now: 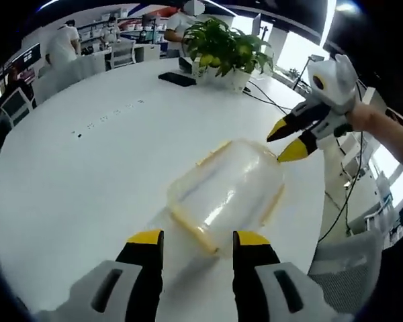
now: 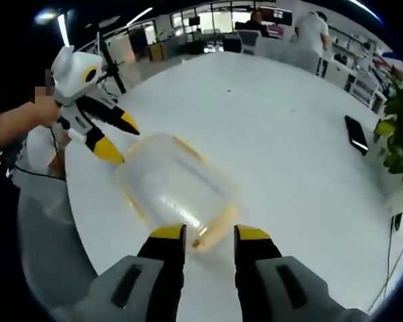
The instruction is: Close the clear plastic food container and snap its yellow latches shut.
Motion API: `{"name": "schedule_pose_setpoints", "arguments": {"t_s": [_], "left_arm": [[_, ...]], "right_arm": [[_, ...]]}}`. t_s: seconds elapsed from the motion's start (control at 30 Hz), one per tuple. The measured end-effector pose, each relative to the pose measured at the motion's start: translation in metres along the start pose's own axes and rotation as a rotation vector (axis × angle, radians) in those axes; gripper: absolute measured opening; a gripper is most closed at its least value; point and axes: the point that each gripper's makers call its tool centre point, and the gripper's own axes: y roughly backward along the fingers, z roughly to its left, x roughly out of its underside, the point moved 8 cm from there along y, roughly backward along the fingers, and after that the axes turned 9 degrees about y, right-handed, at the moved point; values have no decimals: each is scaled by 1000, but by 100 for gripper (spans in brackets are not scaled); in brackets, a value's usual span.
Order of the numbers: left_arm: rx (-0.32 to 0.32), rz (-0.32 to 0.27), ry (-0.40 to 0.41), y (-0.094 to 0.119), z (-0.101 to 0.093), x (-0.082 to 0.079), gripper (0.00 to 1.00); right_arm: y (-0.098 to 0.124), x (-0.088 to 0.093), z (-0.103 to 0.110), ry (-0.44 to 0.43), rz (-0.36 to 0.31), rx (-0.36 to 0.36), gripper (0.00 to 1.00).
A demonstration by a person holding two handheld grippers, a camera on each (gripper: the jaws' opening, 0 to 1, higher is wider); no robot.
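One clear container (image 1: 226, 194) (yellow latches), two open hand-held grippers (image 1: 196, 236) (image 2: 209, 232) flanking.

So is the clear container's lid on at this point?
Lid on: the clear food container shows a domed top with yellow latches along its edges. Whether they're snapped, cannot tell.

Left gripper view: looks forward-down over own jaws, close to container (image 1: 225, 194) at frame centre; right gripper (image 1: 287, 142) at upper right. Right gripper view: opposite side, facing back, equally close; left gripper (image 2: 119, 138) at upper left. Shared: container, white table (image 1: 87, 168), plant (image 1: 225, 47).
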Motion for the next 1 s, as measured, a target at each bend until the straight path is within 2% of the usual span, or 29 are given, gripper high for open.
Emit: {"name": "schedule_pose_setpoints", "arguments": {"t_s": [0.1, 0.53, 0.9, 1.0], "left_arm": [[9, -2, 42, -3, -1, 1, 35], [73, 16, 128, -11, -7, 4, 33], [88, 25, 152, -15, -10, 5, 38], [98, 18, 181, -17, -10, 7, 39]], "right_arm": [[-3, 0, 0, -20, -2, 4, 25], [-9, -2, 2, -54, 23, -21, 26], [-12, -2, 4, -93, 29, -16, 29], [-13, -1, 4, -142, 30, -18, 30]]}}
